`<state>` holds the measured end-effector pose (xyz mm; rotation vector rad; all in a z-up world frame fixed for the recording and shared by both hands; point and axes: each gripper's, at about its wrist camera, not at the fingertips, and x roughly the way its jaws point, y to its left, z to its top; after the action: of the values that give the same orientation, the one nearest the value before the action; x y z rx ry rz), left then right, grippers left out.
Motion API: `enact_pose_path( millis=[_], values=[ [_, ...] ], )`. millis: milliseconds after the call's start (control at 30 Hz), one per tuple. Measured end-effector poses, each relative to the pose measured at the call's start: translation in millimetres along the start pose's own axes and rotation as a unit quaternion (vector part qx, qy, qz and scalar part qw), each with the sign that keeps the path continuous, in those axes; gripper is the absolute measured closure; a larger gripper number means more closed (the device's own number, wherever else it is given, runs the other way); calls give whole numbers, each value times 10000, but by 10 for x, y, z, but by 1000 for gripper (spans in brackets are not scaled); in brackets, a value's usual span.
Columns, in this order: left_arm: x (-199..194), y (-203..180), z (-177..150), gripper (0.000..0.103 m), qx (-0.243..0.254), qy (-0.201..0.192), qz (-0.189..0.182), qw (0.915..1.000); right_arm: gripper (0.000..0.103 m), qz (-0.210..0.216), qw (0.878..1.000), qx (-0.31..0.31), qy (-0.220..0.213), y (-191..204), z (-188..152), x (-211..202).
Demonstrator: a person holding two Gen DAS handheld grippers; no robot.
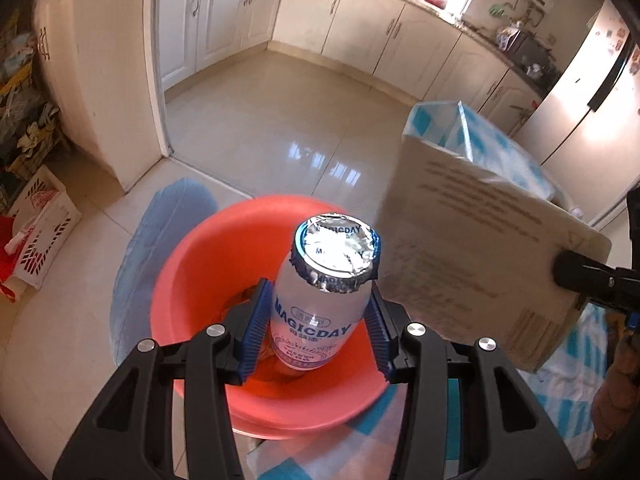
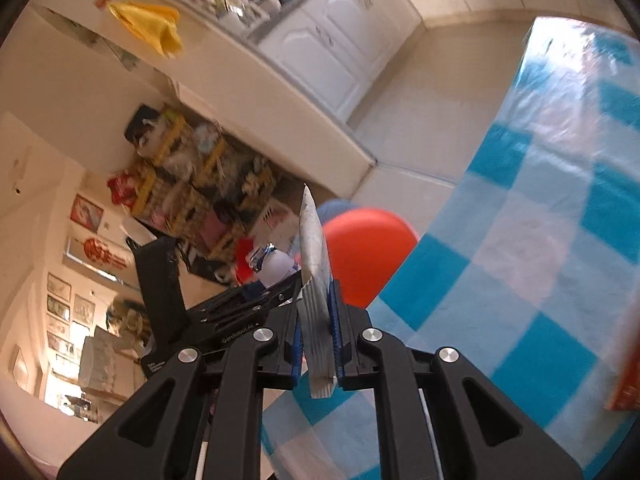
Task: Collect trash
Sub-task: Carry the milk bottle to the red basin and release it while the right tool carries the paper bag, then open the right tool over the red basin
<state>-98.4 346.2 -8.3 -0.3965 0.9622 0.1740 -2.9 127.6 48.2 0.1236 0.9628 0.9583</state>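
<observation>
My left gripper [image 1: 318, 320] is shut on a white MAGICDAY bottle [image 1: 320, 304] with a crumpled foil lid, held upright over the red basin [image 1: 192, 264]. The basin holds some trash under the bottle, mostly hidden. My right gripper [image 2: 316, 336] is shut on a flattened grey cardboard carton [image 2: 314, 280], seen edge-on; in the left wrist view the carton [image 1: 480, 240] hangs to the right of the basin, pinched by the right gripper [image 1: 576, 276]. The bottle [image 2: 276, 266] and basin [image 2: 364, 252] also show in the right wrist view.
The basin rests at the edge of a table with a blue-and-white checked cloth [image 2: 520, 240]. A blue stool [image 1: 160, 240] stands behind the basin. Glossy tile floor [image 1: 280, 128], white cabinets [image 1: 224, 12], a fridge [image 1: 592, 96] and cluttered shelves [image 2: 192, 184] surround it.
</observation>
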Motion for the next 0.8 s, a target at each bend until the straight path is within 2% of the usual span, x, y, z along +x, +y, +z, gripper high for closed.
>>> enact_pose_path(
  millis=[133, 167, 200, 267, 400, 533, 700, 800],
  values=[
    [163, 105, -49, 47, -78, 64, 98, 9999, 84, -104, 9998, -29, 162, -3, 6, 223],
    [193, 126, -56, 41, -75, 83, 139, 9998, 82, -157, 9997, -90, 166, 16, 11, 249],
    [209, 127, -67, 35, -63, 93, 185, 9998, 76, -263, 9994, -163, 180, 37, 11, 275],
    [225, 148, -85, 34, -14, 79, 292, 9995, 68, -310, 9991, -195, 201, 57, 0, 291],
    [185, 210, -101, 23, -121, -7, 352, 9993, 54, -467, 9981, -404, 68, 114, -35, 211],
    [21, 170, -133, 19, -226, -219, 505, 9982, 38, -576, 9967, -557, -156, 180, -99, -5],
    [-226, 3, -165, 16, -180, -487, 638, 9966, 28, -798, 9927, -676, -601, 162, -274, -423],
    [-397, -163, -202, 14, -122, -651, 561, 9962, 24, -851, 9909, -550, -882, 68, -461, -718]
  ],
)
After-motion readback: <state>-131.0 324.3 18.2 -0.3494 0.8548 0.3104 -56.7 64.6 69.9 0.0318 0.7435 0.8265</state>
